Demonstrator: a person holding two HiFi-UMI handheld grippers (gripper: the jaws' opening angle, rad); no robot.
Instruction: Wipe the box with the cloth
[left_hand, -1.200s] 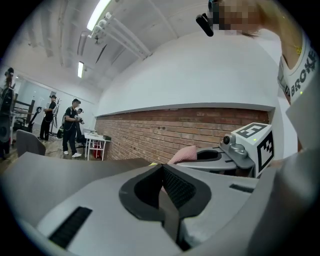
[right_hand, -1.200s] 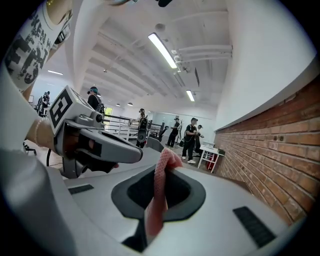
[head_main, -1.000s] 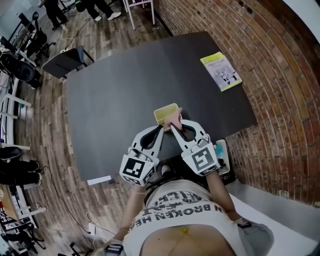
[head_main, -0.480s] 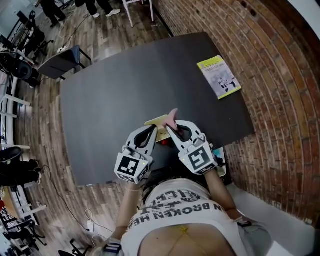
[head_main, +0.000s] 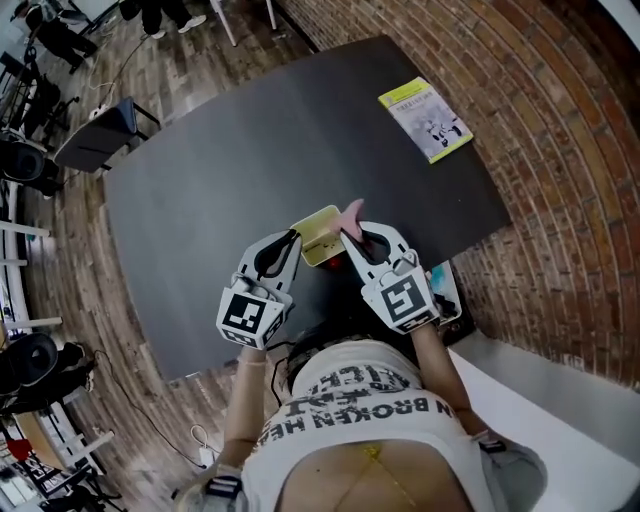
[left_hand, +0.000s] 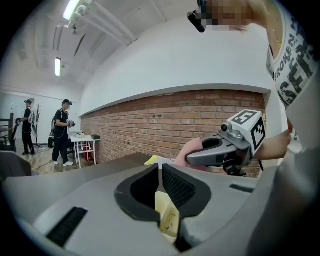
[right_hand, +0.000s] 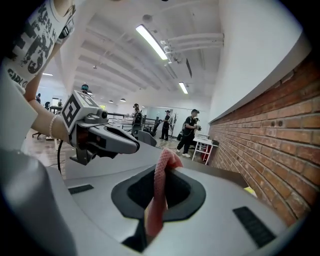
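Observation:
My left gripper (head_main: 296, 238) is shut on the near edge of a flat yellow box (head_main: 322, 235), over the near part of the black table (head_main: 220, 170). In the left gripper view, the box (left_hand: 167, 215) shows as a thin yellow slab pinched between the jaws of the left gripper (left_hand: 160, 169). Just to its right, my right gripper (head_main: 347, 230) is shut on a pink cloth (head_main: 352, 210). The cloth's end sticks up beside the box's right corner. In the right gripper view, the cloth (right_hand: 161, 192) runs up through the closed jaws of the right gripper (right_hand: 162, 172).
A yellow-edged booklet (head_main: 425, 118) lies at the table's far right. A brick wall (head_main: 560, 150) runs along the right side. A small device (head_main: 445, 292) sits at the near right corner. A dark chair (head_main: 95, 135) and people stand beyond the table's far left.
Both grippers have drawn back towards me with the box and the cloth. The box is now nearer the table's near edge, and the cloth stands beside its right corner.

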